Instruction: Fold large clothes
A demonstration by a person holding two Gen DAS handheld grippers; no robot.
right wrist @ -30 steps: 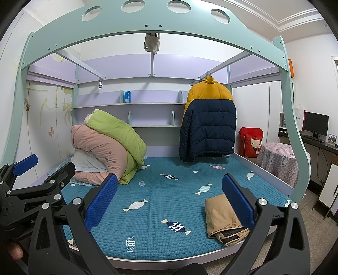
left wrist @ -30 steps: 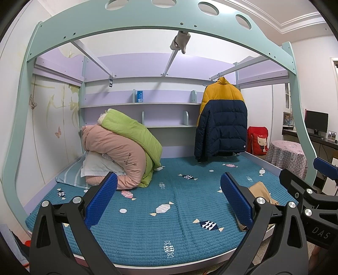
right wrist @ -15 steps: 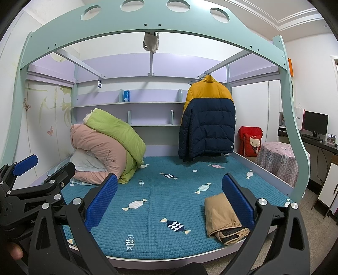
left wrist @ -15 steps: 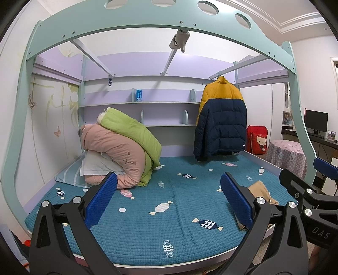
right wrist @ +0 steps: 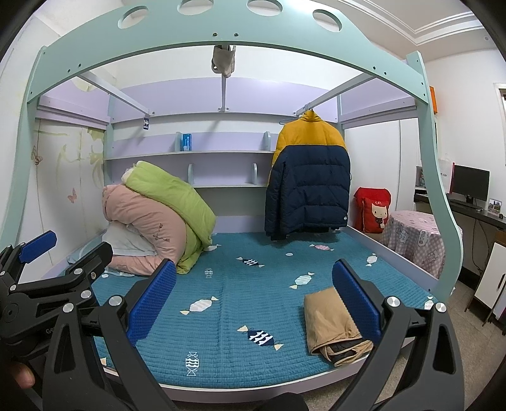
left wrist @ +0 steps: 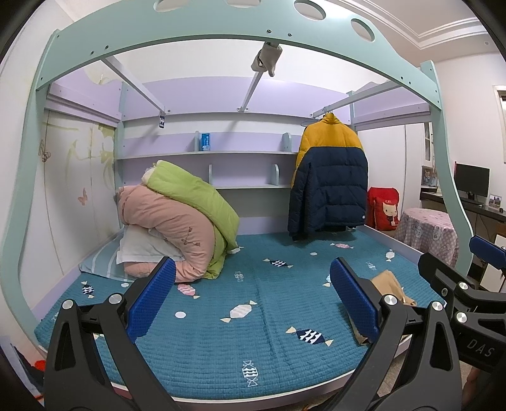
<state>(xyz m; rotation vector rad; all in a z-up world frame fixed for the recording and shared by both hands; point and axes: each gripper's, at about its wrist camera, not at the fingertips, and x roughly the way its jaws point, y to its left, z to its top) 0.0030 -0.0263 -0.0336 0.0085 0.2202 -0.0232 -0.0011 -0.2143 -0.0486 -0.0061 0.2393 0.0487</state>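
This was a bedroom in a home, likely a child's: a bed (right wrist: 221, 316) with a teal candy-print cover stood under a mint and lilac frame (right wrist: 221, 28) with shelves (right wrist: 189, 153) at the back. Rolled quilts (right wrist: 151, 215) and a pillow (right wrist: 126, 243) lay piled at its head, and a puffer jacket (right wrist: 310, 180) hung from a rail. Beside the bed were a red cartoon cushion (right wrist: 373, 208), a small clothed table (right wrist: 414, 240) and a counter (right wrist: 474, 211) carrying a monitor (right wrist: 471, 183).

Rolled quilts (left wrist: 177, 221) — red bag (right wrist: 373, 210)
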